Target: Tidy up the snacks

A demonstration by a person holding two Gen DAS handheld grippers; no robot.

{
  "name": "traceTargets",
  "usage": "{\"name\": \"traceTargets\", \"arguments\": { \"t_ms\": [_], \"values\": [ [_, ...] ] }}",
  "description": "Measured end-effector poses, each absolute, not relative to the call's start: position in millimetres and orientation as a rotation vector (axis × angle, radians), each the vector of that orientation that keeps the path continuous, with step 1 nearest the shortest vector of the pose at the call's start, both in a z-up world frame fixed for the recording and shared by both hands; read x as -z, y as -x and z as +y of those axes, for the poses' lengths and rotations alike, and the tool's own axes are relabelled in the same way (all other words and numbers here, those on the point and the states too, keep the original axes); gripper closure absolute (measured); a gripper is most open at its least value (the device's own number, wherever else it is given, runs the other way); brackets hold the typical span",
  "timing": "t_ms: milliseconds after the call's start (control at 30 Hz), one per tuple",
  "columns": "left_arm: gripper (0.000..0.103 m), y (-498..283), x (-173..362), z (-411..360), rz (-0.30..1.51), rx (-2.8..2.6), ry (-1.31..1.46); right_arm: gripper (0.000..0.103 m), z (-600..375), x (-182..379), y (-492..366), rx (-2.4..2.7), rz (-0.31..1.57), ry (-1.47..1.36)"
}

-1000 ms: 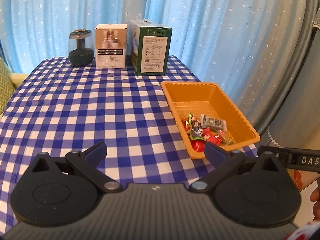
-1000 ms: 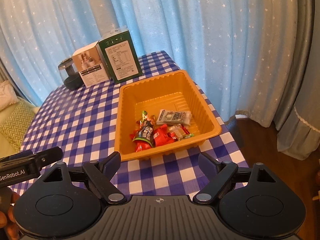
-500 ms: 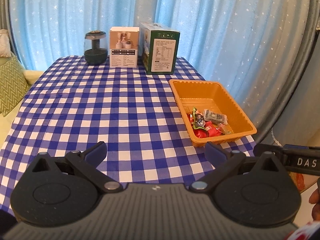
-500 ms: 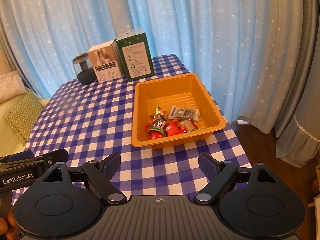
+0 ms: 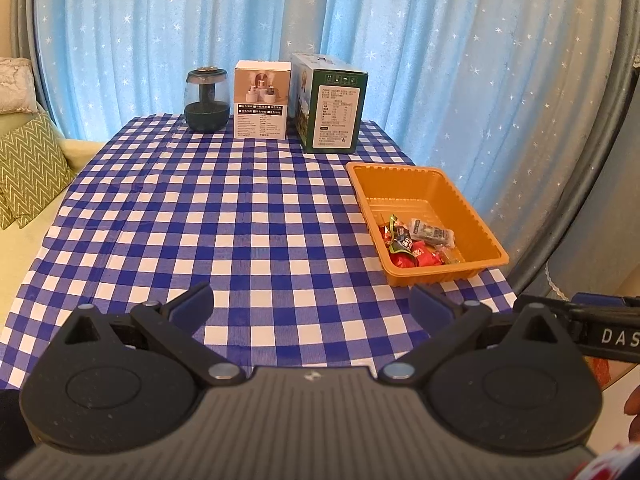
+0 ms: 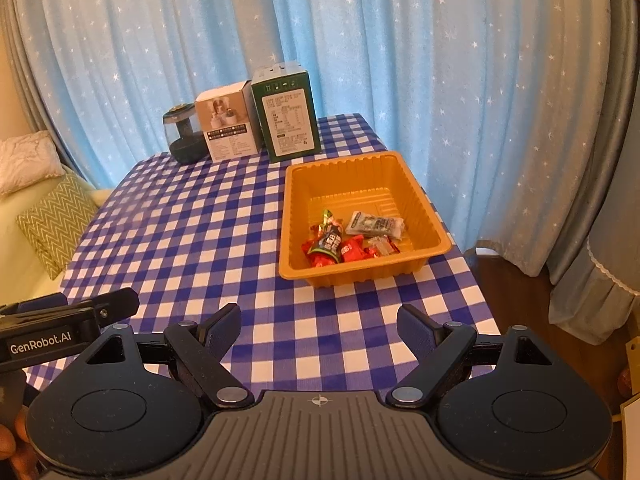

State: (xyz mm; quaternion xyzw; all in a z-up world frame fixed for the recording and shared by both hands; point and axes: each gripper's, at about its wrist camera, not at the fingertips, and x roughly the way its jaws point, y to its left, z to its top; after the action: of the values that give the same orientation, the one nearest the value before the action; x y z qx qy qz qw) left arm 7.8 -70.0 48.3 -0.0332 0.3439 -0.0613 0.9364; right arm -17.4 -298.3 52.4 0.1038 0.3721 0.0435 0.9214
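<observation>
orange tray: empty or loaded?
Partly loaded. The orange tray holds a small pile of wrapped snacks at its near end; its far half is bare. No loose snacks show on the checked tablecloth.

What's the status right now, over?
Left hand-held gripper open, empty. Right hand-held gripper open, empty. Snacks in orange tray. Nothing in the way.
</observation>
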Motion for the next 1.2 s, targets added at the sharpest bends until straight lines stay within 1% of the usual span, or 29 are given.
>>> {"name": "traceTargets", "arguments": {
  "t_ms": [500,1200],
  "values": [
    [0.000,4.5,-48.0,-63.1,0.720,0.133,0.059,0.018,-294.6,-50.0,26.1,-0.093,0.768,-0.205],
    [0.000,1.9,-43.0,-64.1,0.742,0.132,0.067,0.018,-294.2,-45.6,24.8,-0.085,0.773,-0.209]
  ]
}}
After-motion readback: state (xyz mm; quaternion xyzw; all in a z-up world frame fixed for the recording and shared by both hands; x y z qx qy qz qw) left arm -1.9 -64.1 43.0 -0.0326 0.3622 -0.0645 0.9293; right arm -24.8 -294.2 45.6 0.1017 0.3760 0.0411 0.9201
